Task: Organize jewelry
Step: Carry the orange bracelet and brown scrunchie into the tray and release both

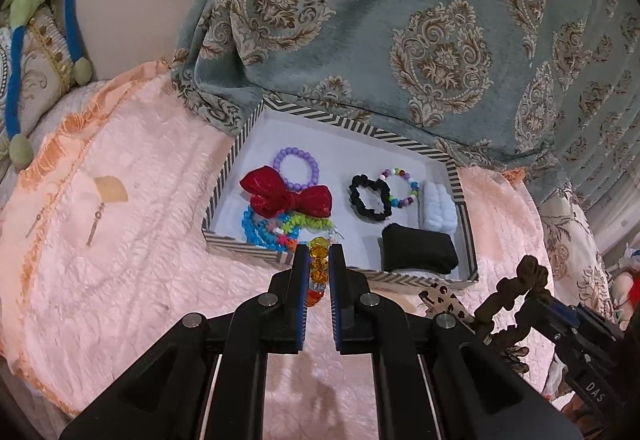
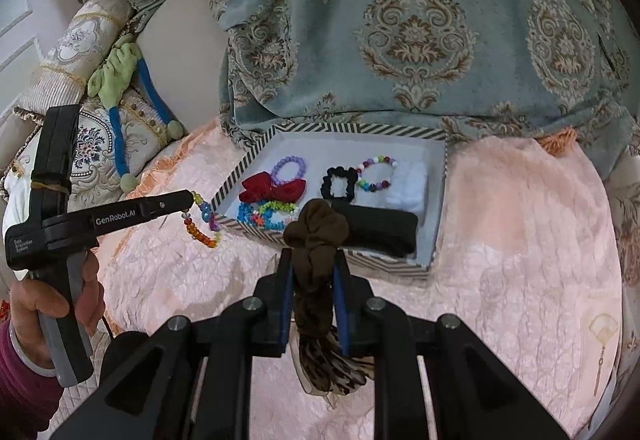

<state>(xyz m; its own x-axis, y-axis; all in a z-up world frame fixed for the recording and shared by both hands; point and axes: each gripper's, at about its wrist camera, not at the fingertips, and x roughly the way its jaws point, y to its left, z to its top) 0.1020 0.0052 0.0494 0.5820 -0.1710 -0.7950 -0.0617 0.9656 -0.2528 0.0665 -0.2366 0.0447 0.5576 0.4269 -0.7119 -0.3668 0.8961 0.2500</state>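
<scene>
My right gripper (image 2: 312, 272) pinches a soft, limp brown fabric scrunchie (image 2: 318, 240); left gripper (image 1: 319, 264) clamps a slippery amber-beaded bracelet (image 1: 318, 260); striped tray (image 1: 224, 183) at twelve o'clock.

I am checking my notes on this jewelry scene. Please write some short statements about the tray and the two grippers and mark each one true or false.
1. The left gripper is shut on a beaded bracelet with amber beads. True.
2. The right gripper holds the red bow. False: it is shut on a brown scrunchie; the red bow lies in the tray.
3. The striped tray is empty. False: it holds bracelets, the bow, a black scrunchie and more.
4. A purple bead bracelet lies behind the bow. True.
5. The tray rests on a pink blanket. True.
</scene>
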